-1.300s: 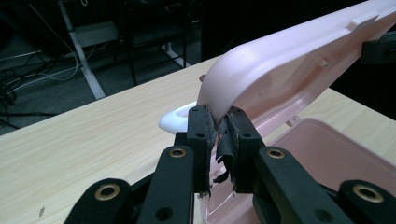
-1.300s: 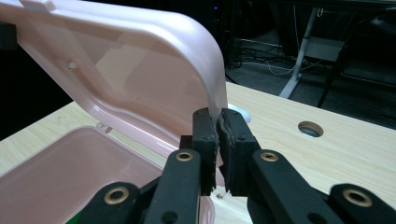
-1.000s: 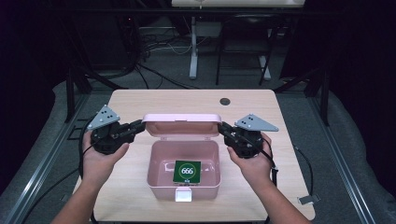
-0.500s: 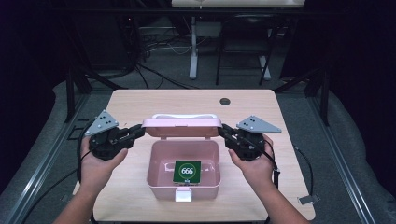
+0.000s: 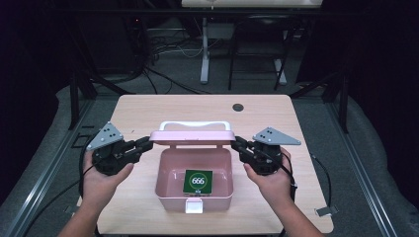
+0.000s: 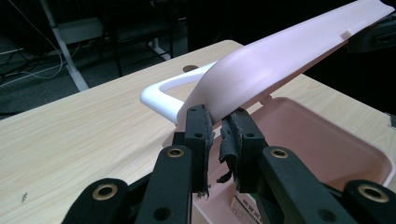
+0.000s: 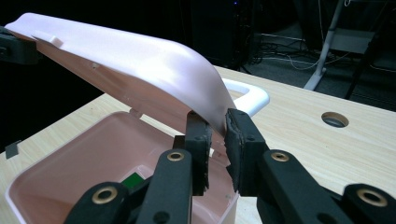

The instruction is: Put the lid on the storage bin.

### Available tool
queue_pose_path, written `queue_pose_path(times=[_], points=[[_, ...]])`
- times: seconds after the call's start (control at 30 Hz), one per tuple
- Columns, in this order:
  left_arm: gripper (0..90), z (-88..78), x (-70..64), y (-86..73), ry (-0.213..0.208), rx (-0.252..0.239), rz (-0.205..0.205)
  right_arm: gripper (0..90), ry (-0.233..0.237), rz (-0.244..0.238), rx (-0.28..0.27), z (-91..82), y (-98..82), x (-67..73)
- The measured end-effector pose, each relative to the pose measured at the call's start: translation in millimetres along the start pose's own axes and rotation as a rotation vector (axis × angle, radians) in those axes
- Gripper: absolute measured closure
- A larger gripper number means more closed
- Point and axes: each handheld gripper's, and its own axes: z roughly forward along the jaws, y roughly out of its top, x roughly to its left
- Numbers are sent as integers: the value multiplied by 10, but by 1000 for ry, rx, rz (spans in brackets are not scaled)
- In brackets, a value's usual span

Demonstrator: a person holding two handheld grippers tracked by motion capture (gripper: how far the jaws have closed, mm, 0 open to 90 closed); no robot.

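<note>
From the high view, a pink box (image 5: 193, 183) sits near the front middle of the wooden table (image 5: 148, 111), with its lid (image 5: 191, 137) raised over the back edge and a white handle (image 5: 193, 125) showing behind it. A green card (image 5: 198, 181) marked 666 lies on the box floor. The left gripper (image 5: 146, 143) meets the lid's left end and the right gripper (image 5: 237, 143) its right end, each held in one hand. A round hole (image 5: 238, 106) lies in the table farther back. In the left gripper view, the two black jaws stand close together with the lid's corner (image 6: 219, 109) pinched between their pads; they have just been easing apart slightly. The open box (image 6: 322, 140) lies beyond. In the right gripper view, the jaws likewise pinch the lid's other corner (image 7: 215, 114), also having just loosened a little, with the box (image 7: 93, 158) below and the handle (image 7: 250, 95) behind.
</note>
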Motion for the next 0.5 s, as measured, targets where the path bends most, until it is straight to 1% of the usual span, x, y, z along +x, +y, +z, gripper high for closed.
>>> queue_pose_path(times=[0.2, 0.27, 0.5], points=[[794, -23, -22, -33, -6, 0, 1, 795, 10, -8, 5, -51, -20, 20], [793, -31, -28, -44, -6, 3, 7, 796, 13, -8, 5, -67, -31, 28], [790, -65, -62, -114, -17, -1, 9, 796, 32, -2, 11, -141, -106, 56]])
